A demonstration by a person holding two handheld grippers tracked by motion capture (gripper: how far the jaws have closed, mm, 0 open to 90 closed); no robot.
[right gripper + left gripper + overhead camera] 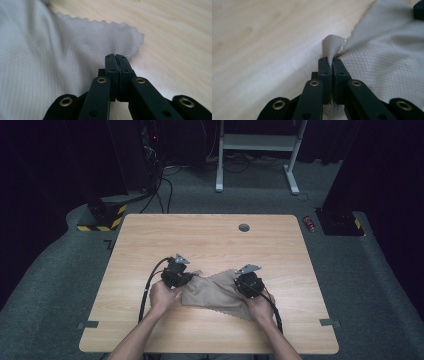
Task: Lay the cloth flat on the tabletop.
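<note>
At the centre of a pale wooden table (pixel 210 235), slightly toward the lower edge of the high view, a person works a beige cloth (pixel 212 292) with two hand-held tools. The left gripper (pixel 176 276) sits at the cloth's left end and the right gripper (pixel 249 285) at its right end, each with a hand wrapped around it and a black cable trailing back toward the bottom of the frame.

In the left gripper view, the left gripper (pixel 333 61) has its jaws pressed together on a pinched-up fold of the cloth (pixel 387 57), a small peak of diamond-textured fabric rising just above the tips at mid-frame. In the right gripper view, the right gripper (pixel 116 58) is likewise closed, its tips meeting over the fabric just short of a scalloped corner of the cloth (pixel 75 50) that lies flat on the wood in the upper middle of the frame; fabric appears to be caught between them, though the seam is tight enough that this is hard to confirm.

Judged from these pictures, the grasping stage looks complete: both ends are taken. The cloth itself remains rumpled and bunched between the two tools, neither spread flat nor folded, so whatever shaping or lifting is intended appears to lie ahead.
</note>
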